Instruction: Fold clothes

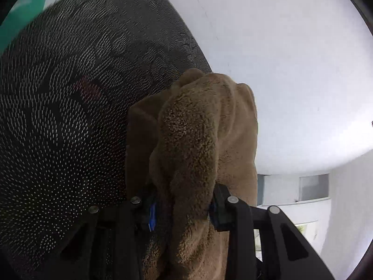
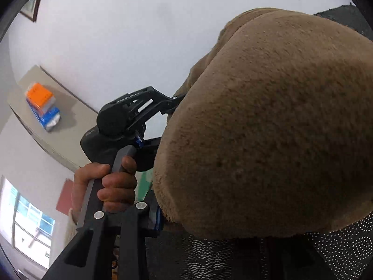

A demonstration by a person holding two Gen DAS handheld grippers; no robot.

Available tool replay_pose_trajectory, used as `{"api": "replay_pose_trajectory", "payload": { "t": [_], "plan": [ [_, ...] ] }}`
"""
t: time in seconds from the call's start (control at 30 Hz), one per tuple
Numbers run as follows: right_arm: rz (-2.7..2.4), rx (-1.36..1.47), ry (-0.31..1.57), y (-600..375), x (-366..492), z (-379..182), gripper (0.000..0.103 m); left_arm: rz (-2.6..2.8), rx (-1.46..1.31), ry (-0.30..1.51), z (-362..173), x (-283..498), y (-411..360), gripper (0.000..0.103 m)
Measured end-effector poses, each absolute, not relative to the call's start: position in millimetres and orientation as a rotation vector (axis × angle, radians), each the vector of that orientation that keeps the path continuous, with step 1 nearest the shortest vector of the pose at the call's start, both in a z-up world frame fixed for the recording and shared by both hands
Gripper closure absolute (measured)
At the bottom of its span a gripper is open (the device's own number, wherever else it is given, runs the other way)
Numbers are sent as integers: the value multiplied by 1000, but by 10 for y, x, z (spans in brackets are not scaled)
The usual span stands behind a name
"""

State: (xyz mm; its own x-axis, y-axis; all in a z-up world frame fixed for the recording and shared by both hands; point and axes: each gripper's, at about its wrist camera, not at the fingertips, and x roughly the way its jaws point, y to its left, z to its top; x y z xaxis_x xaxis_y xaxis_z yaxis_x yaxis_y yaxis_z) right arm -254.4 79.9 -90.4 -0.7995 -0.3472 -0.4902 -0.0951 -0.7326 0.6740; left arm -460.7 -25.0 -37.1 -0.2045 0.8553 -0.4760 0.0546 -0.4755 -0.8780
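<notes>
Brown fleece garment (image 1: 205,140) sits bunched between the left gripper (image 1: 184,206) fingers, which we see pinching it. On that gripper's body (image 2: 130,112), white lettering is too blurred to read. Fleece hides the right gripper (image 2: 163,219) beyond its left finger; we cannot tell its grip.

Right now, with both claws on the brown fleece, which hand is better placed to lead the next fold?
Probably left. The left claw pinches a narrow bunch of the fleece, with the dotted dark surface in view beside it; fleece blocks most of the right claw's view.
</notes>
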Motion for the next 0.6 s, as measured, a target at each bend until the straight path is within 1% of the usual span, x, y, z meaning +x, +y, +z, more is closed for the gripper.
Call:
{"api": "replay_pose_trajectory", "payload": {
  "t": [0.03,0.07,0.13,0.2,0.23,0.27,0.3,0.37,0.5,0.6],
  "plan": [
    [-2643,930,-1058,782,-2538,-899,68,1754,-1459,-1076,-347,-4619,-236,63],
    [-2639,939,-1044,775,-2537,-890,63,1768,-1457,-1058,-318,-4633,-217,63],
    [-2627,959,-1019,762,-2527,-875,54,1784,-1460,-1023,-265,-4659,-183,58],
    [-2620,981,-972,749,-2457,-845,49,1799,-1466,-1013,-216,-4677,-183,48],
    [-2631,980,-912,725,-2375,-798,44,1807,-1469,-1010,-192,-4686,-186,44],
    [-2643,973,-855,705,-2295,-753,40,1833,-1462,-1008,-145,-4679,-221,34],
    [-2658,955,-793,691,-2202,-708,39,1867,-1450,-1005,-88,-4666,-269,26],
    [-2712,887,-633,665,-1940,-571,30,1926,-1417,-999,44,-4631,-361,24],
    [-2888,695,-420,702,-1526,-241,30,2017,-1298,-956,417,-4514,-443,23],
    [-3007,543,-359,993,-1465,24,30,2013,-1240,-878,633,-4351,-319,22]
  ]
}}
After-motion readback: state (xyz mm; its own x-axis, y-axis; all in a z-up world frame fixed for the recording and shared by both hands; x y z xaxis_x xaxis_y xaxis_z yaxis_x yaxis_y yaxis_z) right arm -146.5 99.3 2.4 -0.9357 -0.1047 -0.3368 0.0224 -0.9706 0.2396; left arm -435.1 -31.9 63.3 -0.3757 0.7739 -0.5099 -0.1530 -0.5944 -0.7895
